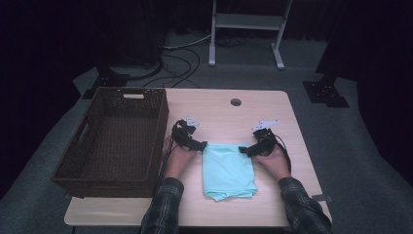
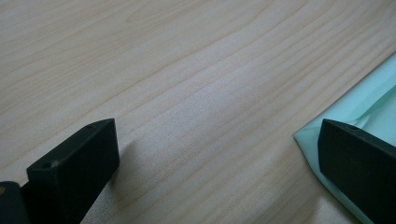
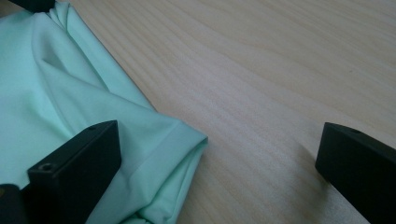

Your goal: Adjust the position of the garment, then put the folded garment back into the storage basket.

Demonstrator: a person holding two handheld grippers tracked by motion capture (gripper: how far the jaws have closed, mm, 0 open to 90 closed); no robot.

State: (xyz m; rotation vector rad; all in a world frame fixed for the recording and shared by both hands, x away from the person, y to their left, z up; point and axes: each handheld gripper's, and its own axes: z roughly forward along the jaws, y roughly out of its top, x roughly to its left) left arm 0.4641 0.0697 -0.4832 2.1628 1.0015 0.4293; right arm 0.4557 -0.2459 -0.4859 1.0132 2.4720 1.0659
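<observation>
While the folded mint-green cloth (image 1: 228, 169) lies flat on the counter (image 1: 292, 126), nearer its front edge than its back edge and just right of the wicker basket (image 1: 113, 141), both claws sit at its far corners with nothing gripped. The left claw (image 1: 201, 145) stands wide open in the left gripper view, one jaw resting over the cloth's corner (image 2: 373, 109), the other on bare wood. The right claw (image 1: 243, 149) is equally wide, one jaw over the hemmed fold (image 3: 84, 93) and the other well out over the counter.

The main risk, as I judge it, is a shallow bite. Each claw straddles only the very corner, so closing now could catch just the top layer and let the folds beneath peel open when lifted. In the right gripper view the stacked layers at the corner look loose and rounded, which makes a partial pinch likely there.

If the two claws close or rise unevenly, the bundle could sag in the middle or twist out of shape. Should the cloth be headed for the basket, a drooping edge might snag on its near-side rim, which stands well above the counter surface.
</observation>
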